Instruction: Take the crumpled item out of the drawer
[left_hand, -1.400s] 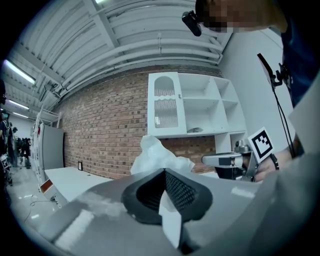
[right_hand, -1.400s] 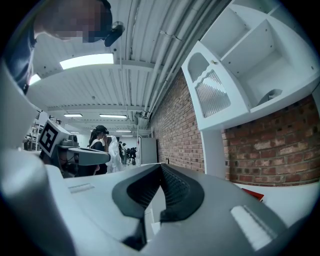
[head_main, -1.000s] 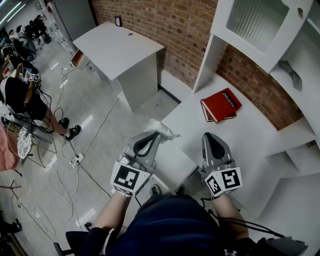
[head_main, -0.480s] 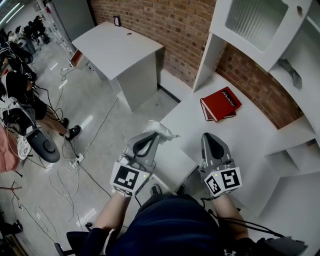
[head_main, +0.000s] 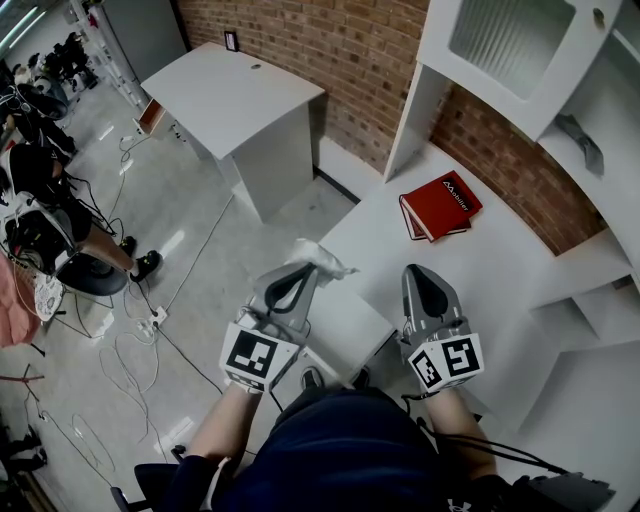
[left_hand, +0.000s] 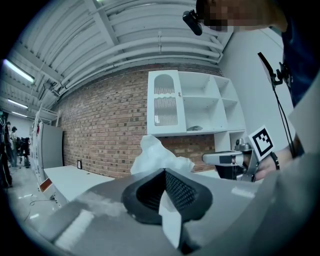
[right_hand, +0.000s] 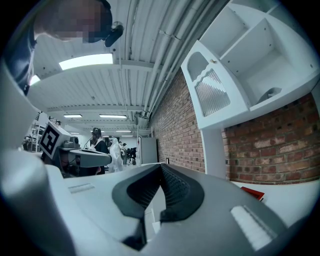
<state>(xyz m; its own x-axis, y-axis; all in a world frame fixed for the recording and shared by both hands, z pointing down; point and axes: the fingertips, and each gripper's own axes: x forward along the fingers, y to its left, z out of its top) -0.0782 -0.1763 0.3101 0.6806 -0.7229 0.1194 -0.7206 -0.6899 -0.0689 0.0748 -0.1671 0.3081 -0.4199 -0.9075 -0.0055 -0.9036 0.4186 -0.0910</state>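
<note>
Holding entry, left side: left gripper (head_main: 311, 270) is reached forward and low from the person's torso, marker cube nearest the body, jaws aimed at the near left corner of the white desk (head_main: 485, 270). The jaws are pinched on the crumpled item (head_main: 325, 259), a white paper-like wad. It bulges past the tips, and a strip of it hangs down between the pads. The wad is carried in the jaws at that same desk corner.

Right side: right gripper (head_main: 419, 273) is held parallel to the left one, over the desk's near edge. Its jaws are pressed together with nothing between them.

Surroundings:
- Red book (head_main: 441, 207): flat on the desk, toward its back, well apart from both grippers.
- White shelf unit (head_main: 515, 45): above the desk's back edge, against the brick wall (head_main: 345, 50).
- Second white table (head_main: 235, 95): left of the desk and beyond it.
- Loose cables (head_main: 130, 345): on the floor left of the desk.
- Nothing lies on the desk between either gripper and the red book.
</note>
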